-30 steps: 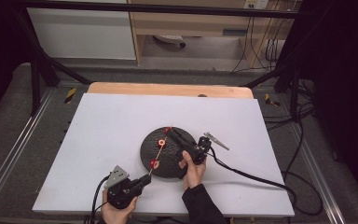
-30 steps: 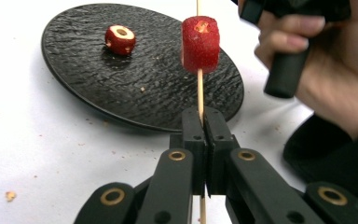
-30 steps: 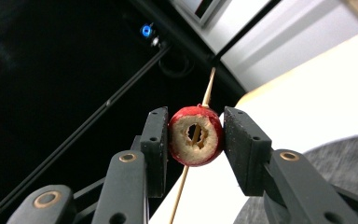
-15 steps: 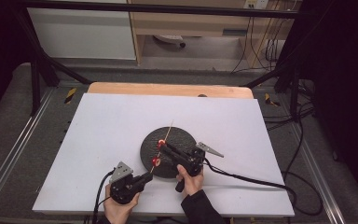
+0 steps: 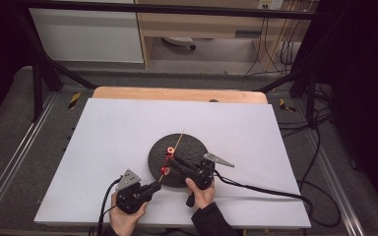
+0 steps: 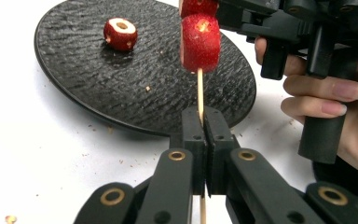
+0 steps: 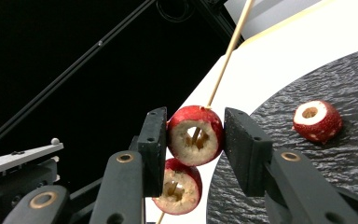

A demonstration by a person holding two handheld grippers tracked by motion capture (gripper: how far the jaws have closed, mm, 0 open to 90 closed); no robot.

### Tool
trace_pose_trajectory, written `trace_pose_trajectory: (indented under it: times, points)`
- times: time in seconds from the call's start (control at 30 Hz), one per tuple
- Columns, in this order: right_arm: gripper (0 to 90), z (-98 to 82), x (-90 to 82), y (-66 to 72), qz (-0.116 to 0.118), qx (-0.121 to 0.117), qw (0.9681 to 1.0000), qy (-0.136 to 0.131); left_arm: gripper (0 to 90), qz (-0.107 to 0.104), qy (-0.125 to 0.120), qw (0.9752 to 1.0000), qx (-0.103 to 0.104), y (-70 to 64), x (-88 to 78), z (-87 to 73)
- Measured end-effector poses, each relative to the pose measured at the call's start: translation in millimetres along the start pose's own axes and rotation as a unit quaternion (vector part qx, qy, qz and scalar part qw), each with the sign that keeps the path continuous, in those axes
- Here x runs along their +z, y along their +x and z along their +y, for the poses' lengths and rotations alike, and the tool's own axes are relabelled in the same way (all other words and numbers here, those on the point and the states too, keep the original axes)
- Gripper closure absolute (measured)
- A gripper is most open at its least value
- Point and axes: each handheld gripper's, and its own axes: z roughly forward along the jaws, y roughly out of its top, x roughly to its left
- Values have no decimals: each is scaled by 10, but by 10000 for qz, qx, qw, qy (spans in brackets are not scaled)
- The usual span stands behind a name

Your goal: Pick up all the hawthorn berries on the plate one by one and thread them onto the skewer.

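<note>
- White sheeting covers the table (image 5: 103,147), with a wooden edge along its far side and dark floor and black frame bars around it.
- A round black plate (image 5: 192,147) with a rough texture sits near the middle of the table, toward the person's side.
- The left gripper (image 5: 150,189) sits at the near edge of the plate; in the left gripper view its jaws are pressed together on the lower end of a thin wooden skewer (image 6: 200,93).
- The skewer slants up and away over the plate, its free tip pointing toward the far side of the table in the high view.
- Two red cored fruit pieces are threaded on the skewer, one right behind the other.
- The upper fruit piece (image 7: 196,135) sits between the jaws of the right gripper (image 7: 193,140), whose pads touch its two sides, pinching it; the skewer runs through its hollow centre.
- The lower fruit piece (image 7: 177,186) touches the upper one from beneath, nearer the left gripper.
- A third, loose fruit piece (image 6: 120,33) lies on the plate, well apart from the skewer, cut end showing a pale ring.
- The right hand (image 5: 203,194) holds its gripper over the near rim of the plate.
- Small crumbs dot the sheeting beside the plate.
</note>
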Motion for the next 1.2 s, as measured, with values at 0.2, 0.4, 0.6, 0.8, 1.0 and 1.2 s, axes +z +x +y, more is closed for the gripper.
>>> trace_pose_trajectory:
  times: [0.2, 0.4, 0.6, 0.8, 1.0, 1.2]
  points:
    - [432, 185, -111, 65, -257, -556, 9981, 39, 886, 12, 1, 9999, 157, 105, -115, 6]
    - [219, 425, -179, 27, -935, -1174, 9851, 836, 886, 228, 221, 9981, 520, 260, -248, 57]
    - [136, 566, -197, -26, -1317, -1685, 9651, 1513, 885, 364, 397, 9959, 723, 403, -352, 54]
    - [110, 706, -85, 0, -1487, -2160, 9356, 2366, 885, 418, 533, 9940, 862, 499, -407, 46]
    - [111, 834, 133, 29, -1537, -2418, 9090, 3027, 885, 484, 575, 9932, 885, 553, -422, 46]
    - [146, 917, 410, 5, -1649, -2615, 8826, 3543, 886, 579, 592, 9930, 838, 637, -426, 51]
